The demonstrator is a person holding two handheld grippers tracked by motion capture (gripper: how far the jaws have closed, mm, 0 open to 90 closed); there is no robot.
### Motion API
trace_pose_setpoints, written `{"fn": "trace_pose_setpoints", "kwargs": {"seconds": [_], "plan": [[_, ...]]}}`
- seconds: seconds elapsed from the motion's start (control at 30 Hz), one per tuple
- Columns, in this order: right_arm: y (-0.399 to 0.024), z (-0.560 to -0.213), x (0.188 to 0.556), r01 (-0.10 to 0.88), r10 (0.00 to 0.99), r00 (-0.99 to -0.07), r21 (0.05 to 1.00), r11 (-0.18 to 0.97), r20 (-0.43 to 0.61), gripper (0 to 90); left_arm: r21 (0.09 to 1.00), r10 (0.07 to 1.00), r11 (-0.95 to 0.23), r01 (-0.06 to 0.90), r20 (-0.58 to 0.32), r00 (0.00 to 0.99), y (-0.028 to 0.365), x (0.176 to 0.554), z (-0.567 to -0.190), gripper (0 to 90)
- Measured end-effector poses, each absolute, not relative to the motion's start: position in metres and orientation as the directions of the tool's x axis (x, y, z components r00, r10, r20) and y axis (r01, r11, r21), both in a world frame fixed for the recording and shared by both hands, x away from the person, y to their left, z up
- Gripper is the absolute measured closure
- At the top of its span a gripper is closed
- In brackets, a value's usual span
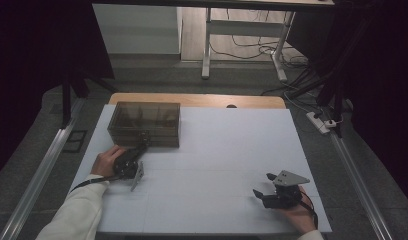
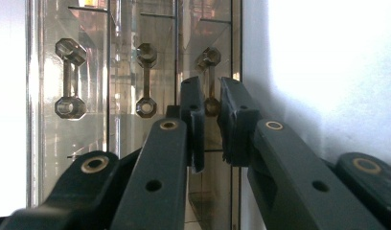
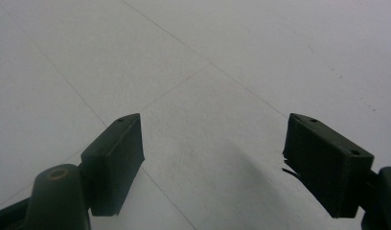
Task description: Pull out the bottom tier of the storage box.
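Note:
A smoky see-through drawer box (image 1: 144, 122) stands at the back left of the white table (image 1: 222, 150). My left gripper (image 1: 143, 141) is turned on its side against the box's front. In the left gripper view the box front (image 2: 88, 143) shows three dumbbell-shaped handles: one (image 2: 70, 79), a second (image 2: 146, 79) and a third (image 2: 209, 60). My left gripper (image 2: 212, 120) is shut on the third handle, whose lower end sits between the pads. My right gripper (image 1: 262, 184) rests at the front right, held in a hand. It is open (image 3: 212, 153) over bare table.
A wooden strip (image 1: 197, 99) edges the table's far side. Metal rails (image 1: 39, 175) run along both sides on the floor. Beyond the table stand a desk's white legs (image 1: 207, 45), loose cables (image 1: 262, 50) and a power strip (image 1: 319, 122).

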State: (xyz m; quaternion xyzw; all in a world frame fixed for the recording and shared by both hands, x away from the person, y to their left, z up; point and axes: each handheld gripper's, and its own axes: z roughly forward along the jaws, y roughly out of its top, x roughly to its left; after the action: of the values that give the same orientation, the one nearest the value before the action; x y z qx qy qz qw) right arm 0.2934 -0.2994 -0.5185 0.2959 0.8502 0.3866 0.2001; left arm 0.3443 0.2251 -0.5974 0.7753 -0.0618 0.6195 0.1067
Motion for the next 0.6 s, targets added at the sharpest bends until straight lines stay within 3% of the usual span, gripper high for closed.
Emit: {"fn": "trace_pose_setpoints", "kwargs": {"seconds": [0.4,0.47,0.6], "plan": [[-0.3006,-0.5184,0.2935,0.346,0.659,-0.744,0.779,0.523,-0.112,21.2,0.088,0.031,-0.964,-0.249,0.974,0.226,0.2256,0.3378,-0.597,80.5],[-0.3007,-0.5184,0.2938,0.344,0.656,-0.746,0.778,0.526,-0.114,21.2,0.098,0.045,-0.965,-0.244,0.975,0.216,0.2252,0.3361,-0.5942,87.9],[-0.3001,-0.5184,0.2936,0.347,0.66,-0.742,0.776,0.527,-0.116,21.2,0.116,0.059,-0.966,-0.231,0.969,0.241,0.2285,0.3388,-0.5931,84.7]]}}
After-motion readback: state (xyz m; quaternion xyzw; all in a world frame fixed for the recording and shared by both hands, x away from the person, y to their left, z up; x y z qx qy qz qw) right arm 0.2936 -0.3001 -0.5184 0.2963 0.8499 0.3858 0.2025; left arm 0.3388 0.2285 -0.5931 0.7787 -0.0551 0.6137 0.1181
